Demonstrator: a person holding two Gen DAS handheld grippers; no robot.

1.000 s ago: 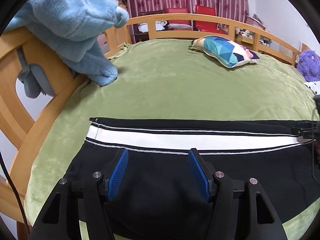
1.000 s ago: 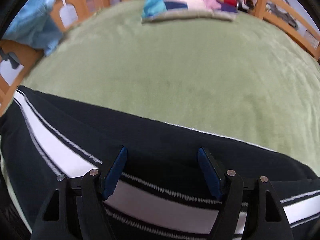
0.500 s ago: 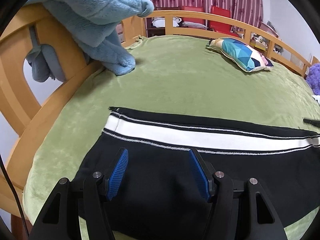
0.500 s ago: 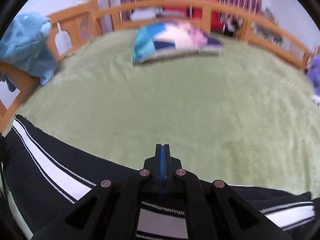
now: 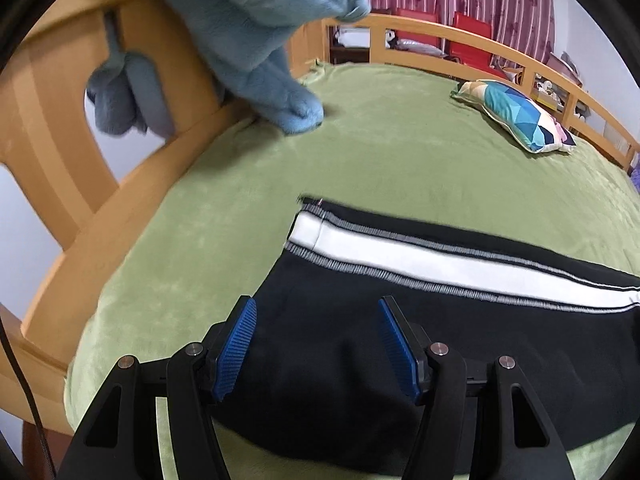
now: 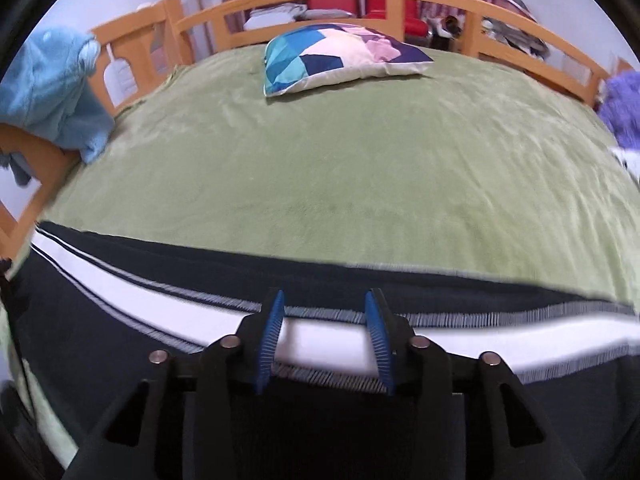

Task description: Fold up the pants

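Closest in, the left gripper (image 5: 316,344) hovers with its jaws wide apart over the black cloth near the end of the pants (image 5: 440,320), and the right gripper (image 6: 326,332) has its jaws partly apart, straddling the white stripe (image 6: 332,344) and holding nothing. The pants lie flat across the near edge of the bed (image 6: 340,168), long axis left to right. Beyond them open green blanket runs clear to the pillow (image 6: 340,56); the wooden rail (image 5: 120,216) and blue towel (image 5: 256,40) crowd the left side.
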